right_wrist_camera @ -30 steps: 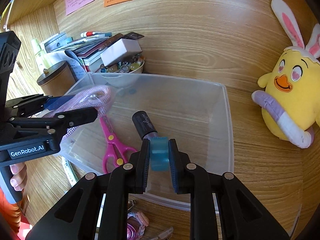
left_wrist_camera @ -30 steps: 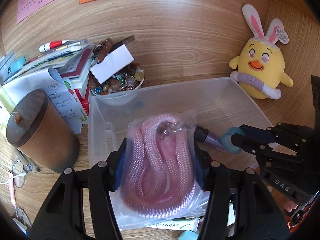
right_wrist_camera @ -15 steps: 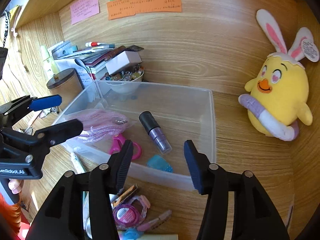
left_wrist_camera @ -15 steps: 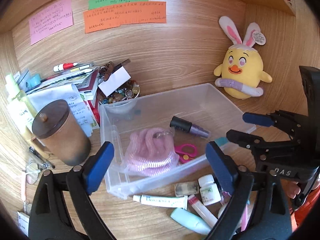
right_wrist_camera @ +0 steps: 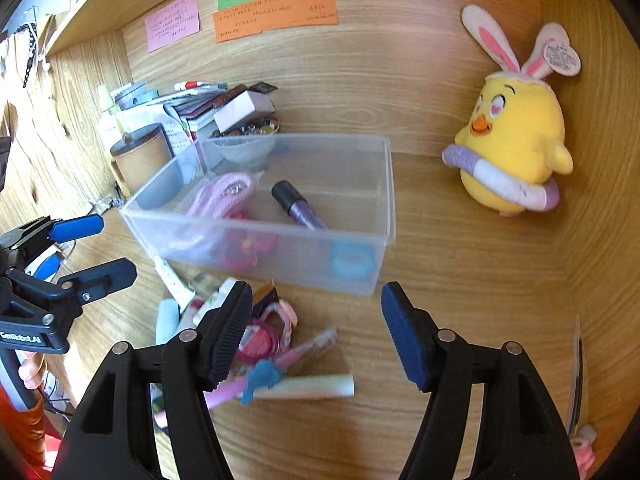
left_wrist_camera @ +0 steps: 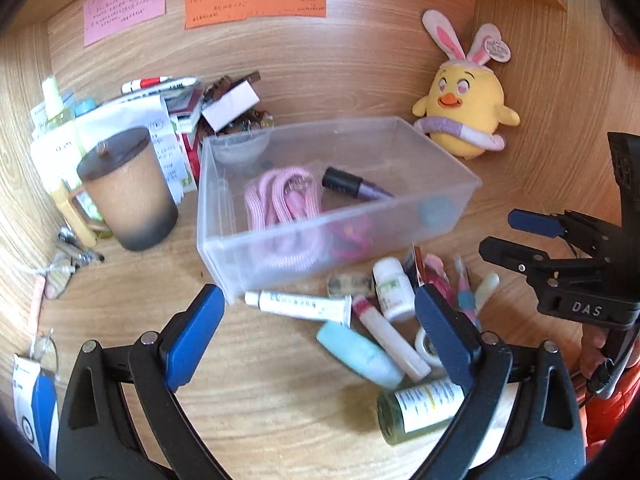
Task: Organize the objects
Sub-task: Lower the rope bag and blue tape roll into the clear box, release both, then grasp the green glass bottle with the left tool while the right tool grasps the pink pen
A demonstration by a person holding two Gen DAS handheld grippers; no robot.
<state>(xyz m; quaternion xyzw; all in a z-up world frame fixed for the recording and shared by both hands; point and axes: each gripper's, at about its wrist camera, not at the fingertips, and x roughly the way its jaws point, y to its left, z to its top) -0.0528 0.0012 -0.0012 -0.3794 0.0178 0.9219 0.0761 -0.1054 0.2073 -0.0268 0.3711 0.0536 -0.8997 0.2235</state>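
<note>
Just now both grippers hang empty above the wooden desk, short of the clear plastic bin (left_wrist_camera: 224, 216). The left gripper (left_wrist_camera: 316, 328) stands spread wide, nothing between its blue pads, which frame a white tube (left_wrist_camera: 298, 305) and a pale blue bottle (left_wrist_camera: 360, 354) lying on the wood below. The right gripper (right_wrist_camera: 316, 332) has its jaws opening, and no thing sits between them; only bare desk and the near wall of the bin show in the gap.

Inside the bin lie a pink rope (left_wrist_camera: 280, 196), a purple-and-black marker (right_wrist_camera: 298, 206), a blue tape roll (right_wrist_camera: 351, 264) against the near wall, and something pink and red beside it, blurred through the plastic and hard to name. In front of the bin a heap of small things is scattered: a white pill bottle (left_wrist_camera: 394, 290), a green bottle with a label (left_wrist_camera: 420, 412) partly covered by the left gripper's finger, and pink items (right_wrist_camera: 264, 332) half hidden behind the right gripper's finger.

Farther out, a brown lidded cup (left_wrist_camera: 128, 188) stands left of the bin, a stack of papers and books (left_wrist_camera: 160, 116) behind it, and a yellow plush chick (right_wrist_camera: 516, 140) well apart on the right. Coloured notes (left_wrist_camera: 256, 2) are stuck to the back panel, their writing too small to read.
</note>
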